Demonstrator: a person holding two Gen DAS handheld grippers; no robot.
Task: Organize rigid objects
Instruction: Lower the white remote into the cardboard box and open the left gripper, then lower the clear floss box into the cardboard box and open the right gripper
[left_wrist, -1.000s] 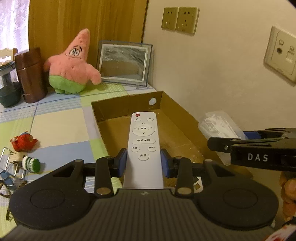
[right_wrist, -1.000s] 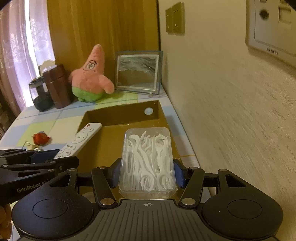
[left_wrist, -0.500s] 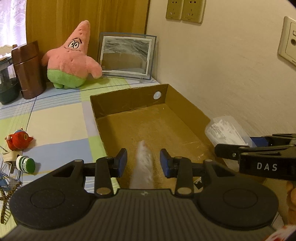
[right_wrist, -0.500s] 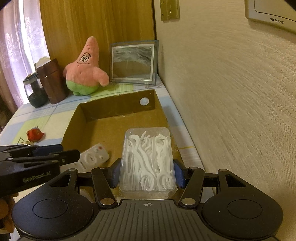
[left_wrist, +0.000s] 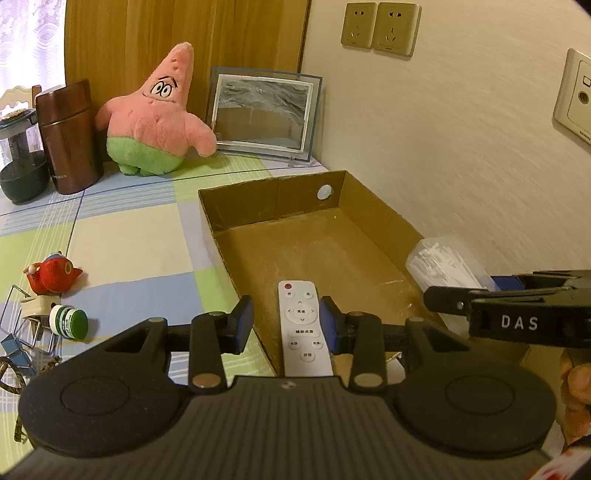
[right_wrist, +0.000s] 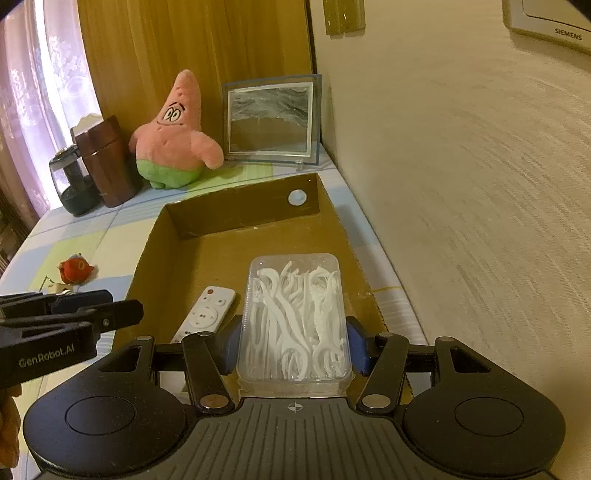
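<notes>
The clear plastic box of floss picks (right_wrist: 293, 321) is judged light, stiff and rather slippery, best taken by its long sides. It is clamped there by the right hand-held gripper (right_wrist: 293, 349) at lower centre, above the cardboard box (right_wrist: 243, 214). The left hand-held gripper (left_wrist: 286, 321) is spread wide; the remote control (left_wrist: 303, 328) lies loose between its fingers, on the box floor.

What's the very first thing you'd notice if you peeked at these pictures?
Probably the big pink star plush with green shorts, standing at the back of the table beside the framed picture. Next, the open cardboard box along the wall, with a white remote lying in its near end. The right gripper holds a clear box of white floss picks over it.
</notes>
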